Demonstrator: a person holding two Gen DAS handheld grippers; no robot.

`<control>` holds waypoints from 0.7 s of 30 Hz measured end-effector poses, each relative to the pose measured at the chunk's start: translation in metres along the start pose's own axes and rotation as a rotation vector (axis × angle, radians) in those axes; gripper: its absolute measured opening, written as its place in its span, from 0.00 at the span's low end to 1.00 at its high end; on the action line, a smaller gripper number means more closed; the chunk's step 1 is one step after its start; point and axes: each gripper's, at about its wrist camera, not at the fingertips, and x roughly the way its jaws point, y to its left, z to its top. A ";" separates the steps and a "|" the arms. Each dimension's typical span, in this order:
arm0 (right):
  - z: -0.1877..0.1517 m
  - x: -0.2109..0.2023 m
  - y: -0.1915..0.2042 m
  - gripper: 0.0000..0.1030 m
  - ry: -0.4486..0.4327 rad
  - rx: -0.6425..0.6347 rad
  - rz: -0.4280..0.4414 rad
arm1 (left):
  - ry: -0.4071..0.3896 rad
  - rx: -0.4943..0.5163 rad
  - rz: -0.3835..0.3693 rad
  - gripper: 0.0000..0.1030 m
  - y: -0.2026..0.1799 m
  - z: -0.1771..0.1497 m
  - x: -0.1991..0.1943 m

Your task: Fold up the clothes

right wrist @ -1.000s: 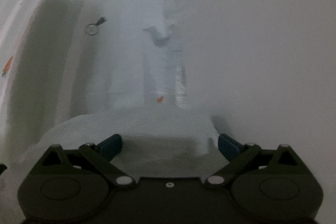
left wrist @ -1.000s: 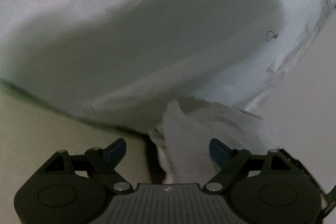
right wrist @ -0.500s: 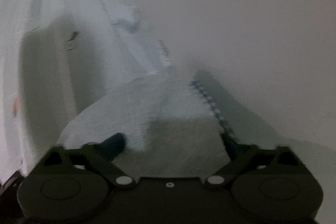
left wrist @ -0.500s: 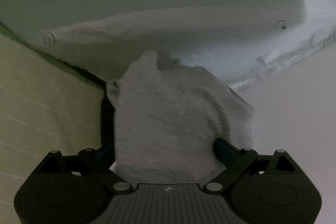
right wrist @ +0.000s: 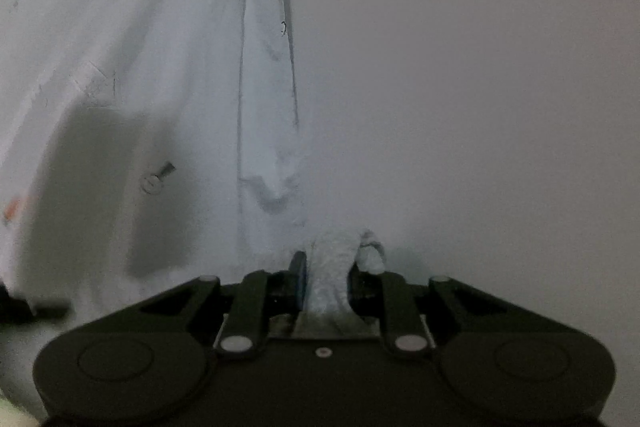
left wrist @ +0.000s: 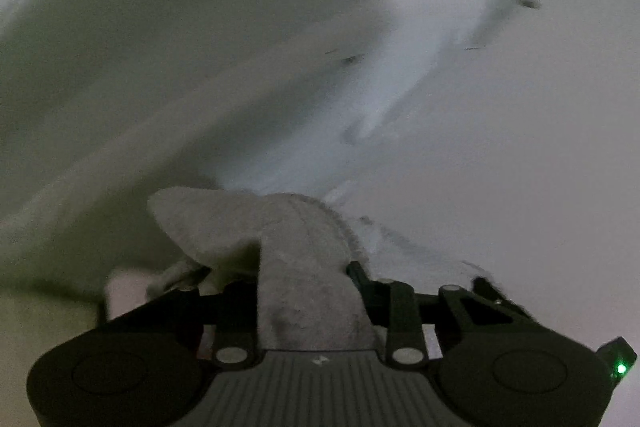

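Left tongs [left wrist: 304, 279] are clenched on a bunched fold of the white, small-print cotton garment [left wrist: 280, 235], their jaws having just been closing on it. Right tongs [right wrist: 326, 275] are likewise clenched on a narrow pinch of the same garment, just closed. The cloth is seen stretching away far-left over the pale table [right wrist: 480, 107].

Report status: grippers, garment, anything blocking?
Left hand-held gripper and right hand-held gripper just closed, each pinching white garment fabric. Garment stretched ahead on pale surface. Nothing blocking.
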 end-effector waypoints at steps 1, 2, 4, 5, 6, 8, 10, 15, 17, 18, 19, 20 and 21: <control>-0.002 -0.002 0.001 0.18 0.010 -0.032 -0.027 | 0.002 0.021 0.001 0.32 -0.006 0.000 0.002; -0.008 -0.001 0.002 0.18 0.041 -0.062 -0.041 | 0.024 0.039 0.023 0.36 -0.009 -0.003 0.007; -0.030 0.002 0.011 0.21 0.152 -0.158 -0.060 | 0.111 0.085 0.142 0.40 -0.005 -0.014 0.022; -0.044 0.005 0.016 0.23 0.219 -0.203 -0.056 | 0.154 0.110 0.212 0.40 -0.001 -0.022 0.028; -0.059 0.002 0.019 0.25 0.268 -0.237 -0.057 | 0.182 0.128 0.264 0.40 0.002 -0.030 0.032; -0.082 -0.010 0.022 0.33 0.317 -0.278 -0.064 | 0.185 0.132 0.313 0.42 0.007 -0.038 0.031; -0.082 -0.024 0.023 0.59 0.252 -0.254 -0.106 | 0.185 0.123 0.313 0.44 0.009 -0.037 0.029; -0.050 -0.048 0.022 0.69 0.039 -0.128 -0.075 | 0.188 0.173 0.328 0.46 0.000 -0.038 0.031; -0.050 -0.034 0.018 0.69 0.066 -0.044 0.009 | 0.179 0.195 0.343 0.50 -0.004 -0.043 0.033; -0.057 -0.023 0.017 0.71 0.091 -0.016 0.021 | 0.175 0.201 0.351 0.52 -0.004 -0.045 0.034; -0.072 -0.009 0.016 0.72 0.145 0.001 0.009 | 0.172 0.203 0.361 0.58 -0.004 -0.046 0.034; -0.089 0.005 0.014 0.73 0.201 0.017 -0.005 | 0.170 0.204 0.372 0.66 -0.002 -0.046 0.034; -0.109 0.013 0.010 0.79 0.212 0.055 -0.003 | 0.171 0.206 0.383 0.70 0.001 -0.046 0.032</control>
